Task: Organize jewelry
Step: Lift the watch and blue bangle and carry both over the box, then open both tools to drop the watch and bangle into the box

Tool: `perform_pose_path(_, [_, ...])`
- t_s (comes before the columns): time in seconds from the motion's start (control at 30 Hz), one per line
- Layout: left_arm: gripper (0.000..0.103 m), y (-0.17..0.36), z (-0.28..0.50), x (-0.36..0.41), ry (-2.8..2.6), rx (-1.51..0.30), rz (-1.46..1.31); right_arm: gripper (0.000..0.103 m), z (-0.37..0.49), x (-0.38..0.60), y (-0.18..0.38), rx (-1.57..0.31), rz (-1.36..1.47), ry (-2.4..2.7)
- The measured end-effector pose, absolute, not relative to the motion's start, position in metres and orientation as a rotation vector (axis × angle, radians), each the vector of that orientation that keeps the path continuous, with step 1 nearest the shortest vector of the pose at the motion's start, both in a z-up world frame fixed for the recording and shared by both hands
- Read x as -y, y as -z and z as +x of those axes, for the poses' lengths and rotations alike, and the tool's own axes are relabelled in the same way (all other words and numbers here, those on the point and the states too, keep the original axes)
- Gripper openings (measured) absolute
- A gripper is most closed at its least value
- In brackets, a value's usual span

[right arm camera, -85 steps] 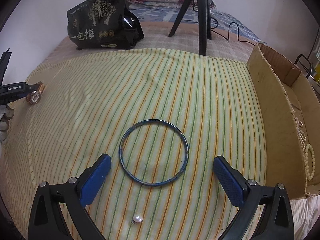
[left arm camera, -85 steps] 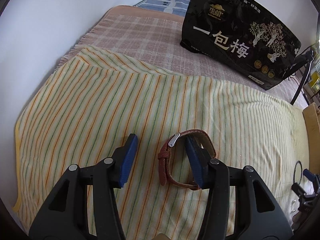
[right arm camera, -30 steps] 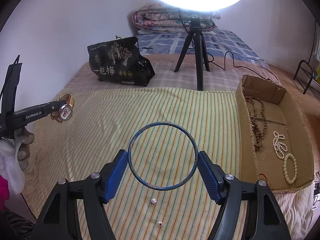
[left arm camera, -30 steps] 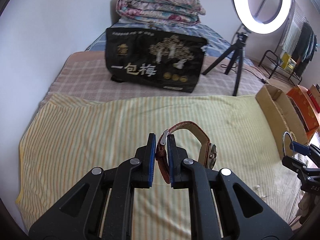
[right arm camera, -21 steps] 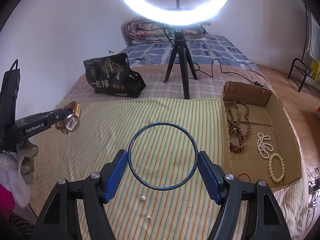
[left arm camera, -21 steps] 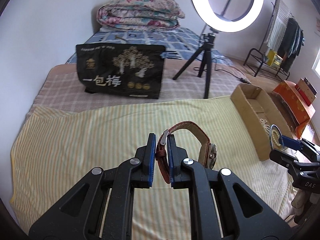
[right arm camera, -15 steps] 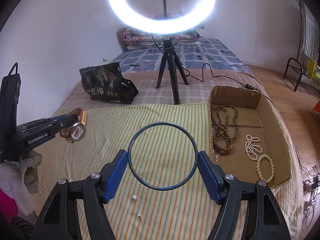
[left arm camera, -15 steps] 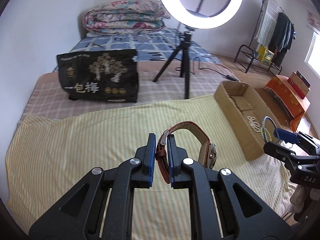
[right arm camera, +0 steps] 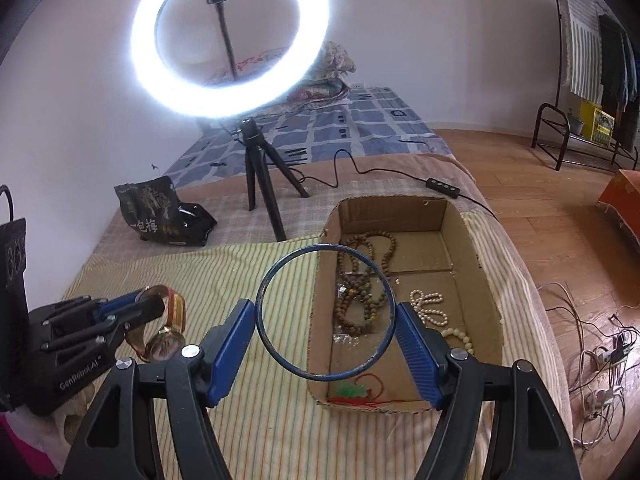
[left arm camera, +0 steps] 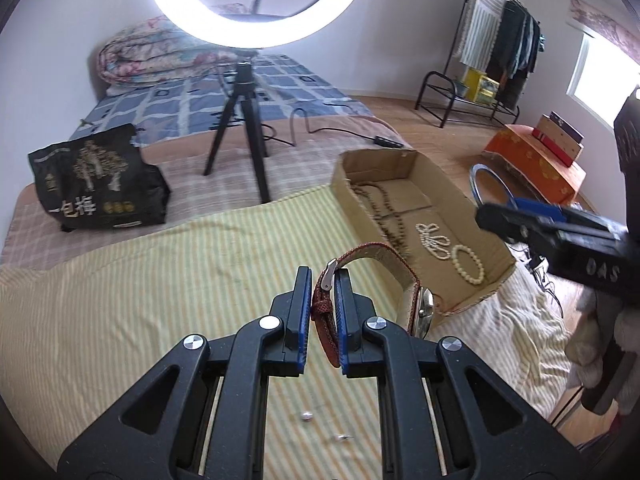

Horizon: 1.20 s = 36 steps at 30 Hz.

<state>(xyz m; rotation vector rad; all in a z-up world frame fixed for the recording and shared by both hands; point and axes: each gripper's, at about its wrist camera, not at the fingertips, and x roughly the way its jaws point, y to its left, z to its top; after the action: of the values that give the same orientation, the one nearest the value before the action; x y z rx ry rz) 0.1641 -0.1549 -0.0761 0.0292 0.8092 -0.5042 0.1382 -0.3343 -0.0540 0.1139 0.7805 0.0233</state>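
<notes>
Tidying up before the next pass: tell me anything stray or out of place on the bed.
Two small loose pieces, a pearl-like bead and a tiny metal bit, lie on the striped sheet, outside the cardboard box that holds the other jewelry.

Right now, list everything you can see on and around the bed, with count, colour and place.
watch: one, red-brown strap, clamped in the left tool above the striped cloth
bangle: one, blue, held between the right tool's pads, over the box edge
cardboard box: one, brown, on the bed's right side
wooden bead strand: one, brown, piled in the box
pearl strands: white, in the box; count unclear
red cord with green piece: one, box's near corner
loose beads: two, pale, on the cloth near the left tool
striped cloth: one, yellow, covering the bed
snack bag: one, black, behind the cloth
ring light on tripod: one, white, lit
left tool: shut on the strap
right tool: gripping the bangle
</notes>
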Motion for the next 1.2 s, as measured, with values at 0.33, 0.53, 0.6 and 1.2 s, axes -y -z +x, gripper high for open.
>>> perform_pose_path(0.33, [0.009, 0.085, 0.161, 0.213, 0.575, -0.827, 0.054, 0.073, 0.17, 0.378, 0.05, -0.768, 0.161, 0.048])
perform_pose_path(0.53, [0.009, 0.089, 0.164, 0.235, 0.589, -0.819, 0.058, 0.073, 0.186, 0.392, 0.057, -0.78, 0.185, 0.069])
perform_pose_path(0.6, [0.009, 0.09, 0.165, 0.24, 0.593, -0.821, 0.058, 0.073, 0.192, 0.396, 0.059, -0.782, 0.199, 0.071])
perform_pose_path(1.2, [0.022, 0.101, 0.178, 0.27, 0.633, -0.839, 0.035, 0.074, 0.22, 0.411, 0.075, -0.796, 0.264, 0.078])
